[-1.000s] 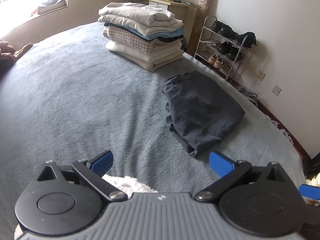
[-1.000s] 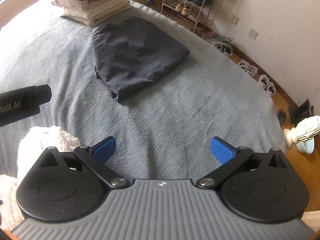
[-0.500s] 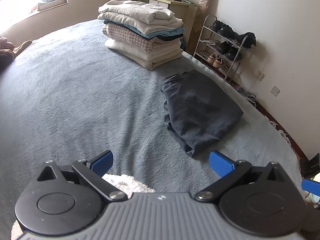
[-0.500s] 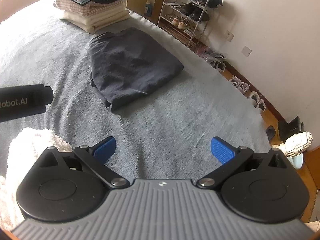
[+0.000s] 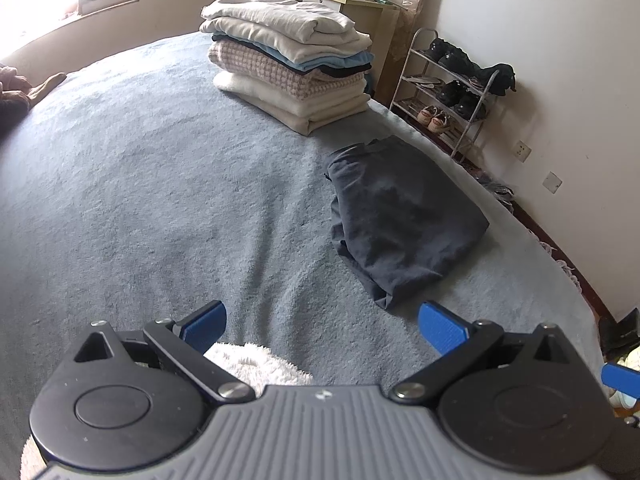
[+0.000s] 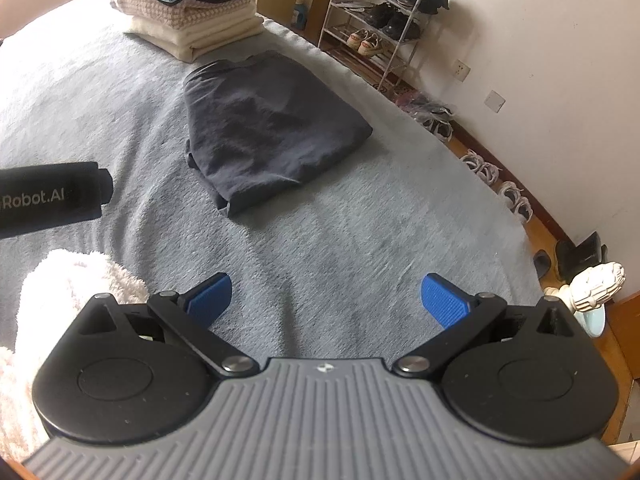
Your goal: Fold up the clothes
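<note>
**Both grippers empty over bed**

Left gripper (image 5: 322, 322) and right gripper (image 6: 326, 300) are held wide apart, nothing gripped. Dark folded garment (image 5: 400, 216) is laid flat on the grey-blue bedspread (image 5: 140, 200), just beside the stack of folded clothes (image 5: 292, 56). Shoe rack (image 6: 376, 20) is loaded with shoes, dark pairs on the upper shelves. White fluffy fabric (image 6: 68, 280) is seen under the left gripper.

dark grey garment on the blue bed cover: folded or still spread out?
Folded. The dark grey garment lies as a compact rectangle on the blue bed cover, with layered edges showing at its near corner. Neither gripper touches it.
</note>
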A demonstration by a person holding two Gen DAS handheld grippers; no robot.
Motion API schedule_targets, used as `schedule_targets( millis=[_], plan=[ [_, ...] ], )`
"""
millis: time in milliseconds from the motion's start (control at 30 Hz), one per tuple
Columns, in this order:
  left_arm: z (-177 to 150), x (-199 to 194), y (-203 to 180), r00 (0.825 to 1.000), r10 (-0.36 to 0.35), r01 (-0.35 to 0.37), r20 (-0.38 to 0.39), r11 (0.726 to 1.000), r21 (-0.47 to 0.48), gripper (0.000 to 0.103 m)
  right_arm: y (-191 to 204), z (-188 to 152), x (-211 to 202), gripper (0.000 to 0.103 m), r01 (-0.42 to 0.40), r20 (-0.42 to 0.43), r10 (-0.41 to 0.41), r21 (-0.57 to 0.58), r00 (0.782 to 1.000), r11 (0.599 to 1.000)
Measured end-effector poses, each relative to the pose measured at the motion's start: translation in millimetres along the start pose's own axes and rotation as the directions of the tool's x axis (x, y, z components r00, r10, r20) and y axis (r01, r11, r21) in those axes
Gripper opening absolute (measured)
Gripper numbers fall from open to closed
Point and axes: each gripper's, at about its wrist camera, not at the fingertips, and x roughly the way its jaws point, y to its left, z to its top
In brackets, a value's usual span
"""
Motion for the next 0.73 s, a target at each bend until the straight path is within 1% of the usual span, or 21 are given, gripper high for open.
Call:
schedule_targets(
  millis=[733],
  plan=[
    [2.5, 0.9, 0.6, 1.0, 0.012, -0.012, -0.005, 1.0, 0.003, 0.103, 0.3, 0.4, 3.0, 0.102, 0.02, 0.005, -0.02, 0.0, 1.0, 1.0]
  ],
)
